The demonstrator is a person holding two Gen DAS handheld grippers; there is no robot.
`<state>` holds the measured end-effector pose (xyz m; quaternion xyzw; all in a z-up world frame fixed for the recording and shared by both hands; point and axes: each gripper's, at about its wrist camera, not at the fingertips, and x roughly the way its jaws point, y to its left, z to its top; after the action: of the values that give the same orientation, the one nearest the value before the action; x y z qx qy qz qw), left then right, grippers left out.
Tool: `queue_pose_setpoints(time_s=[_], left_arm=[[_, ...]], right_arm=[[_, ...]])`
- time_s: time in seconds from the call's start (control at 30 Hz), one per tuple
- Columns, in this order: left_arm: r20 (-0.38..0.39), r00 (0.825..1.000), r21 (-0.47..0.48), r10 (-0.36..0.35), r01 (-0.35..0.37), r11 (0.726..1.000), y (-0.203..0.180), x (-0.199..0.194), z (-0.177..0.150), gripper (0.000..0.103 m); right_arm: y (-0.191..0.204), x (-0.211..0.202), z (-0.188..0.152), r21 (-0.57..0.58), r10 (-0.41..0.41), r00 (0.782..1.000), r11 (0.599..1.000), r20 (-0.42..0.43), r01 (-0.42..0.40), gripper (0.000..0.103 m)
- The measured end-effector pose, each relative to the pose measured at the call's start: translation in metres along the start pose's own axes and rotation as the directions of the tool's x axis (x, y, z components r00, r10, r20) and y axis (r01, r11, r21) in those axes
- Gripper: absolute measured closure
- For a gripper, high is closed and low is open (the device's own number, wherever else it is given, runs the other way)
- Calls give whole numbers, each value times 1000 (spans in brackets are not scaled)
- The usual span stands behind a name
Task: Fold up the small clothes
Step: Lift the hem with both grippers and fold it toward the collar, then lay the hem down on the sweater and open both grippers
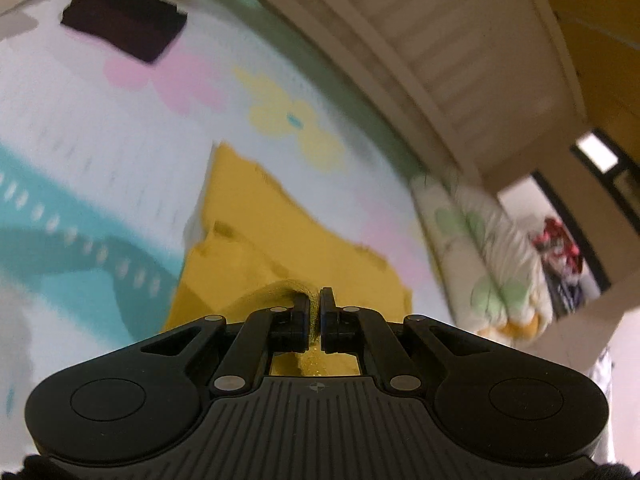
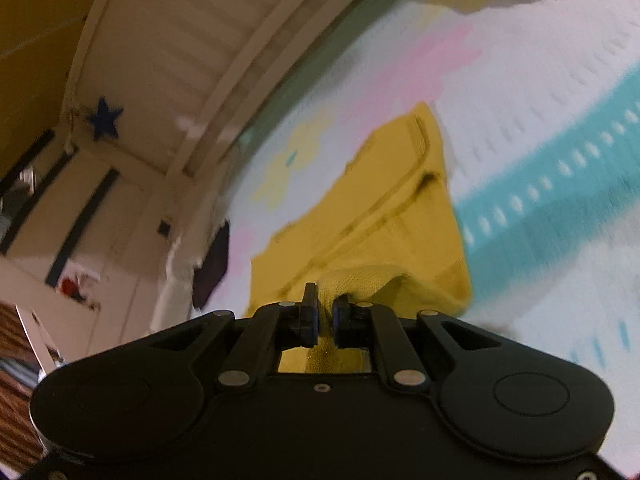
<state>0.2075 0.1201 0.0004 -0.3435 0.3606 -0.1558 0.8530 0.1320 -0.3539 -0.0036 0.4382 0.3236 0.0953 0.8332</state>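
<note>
Both tools are clamped on the garment's near edge: left tool (image 1: 315,304), right tool (image 2: 325,308). Garment (image 1: 256,236) lies on the bed (image 1: 100,120), stretching away from you; fold forward.

Yellow garment (image 1: 256,240) near edge hidden behind jaws; bedsheet (image 2: 560,80) pattern motion-blurred.

My left wrist camera sits just behind the left gripper (image 1: 315,300), looking forward and down along its fingers, close over the yellow garment (image 1: 256,232); my right wrist camera looks the same way past the right gripper (image 2: 325,300); both views share that garment, the patterned bedsheet (image 1: 100,140) ahead and the slatted headboard (image 1: 460,60) beyond.
</note>
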Motion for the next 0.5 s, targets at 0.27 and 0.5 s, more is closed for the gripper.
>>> queue_pose_setpoints(time_s=[0.27,0.5], left_arm=[[93,996,-49,-15,19,999,-1,33,53,99],[107,994,-44,35,-31,999,8,78,77,99]], right_arm=[[-10,46,51,117,-22,999,993,42,17,88],[-24,99,87,156,-101,994,983,37,94,88]])
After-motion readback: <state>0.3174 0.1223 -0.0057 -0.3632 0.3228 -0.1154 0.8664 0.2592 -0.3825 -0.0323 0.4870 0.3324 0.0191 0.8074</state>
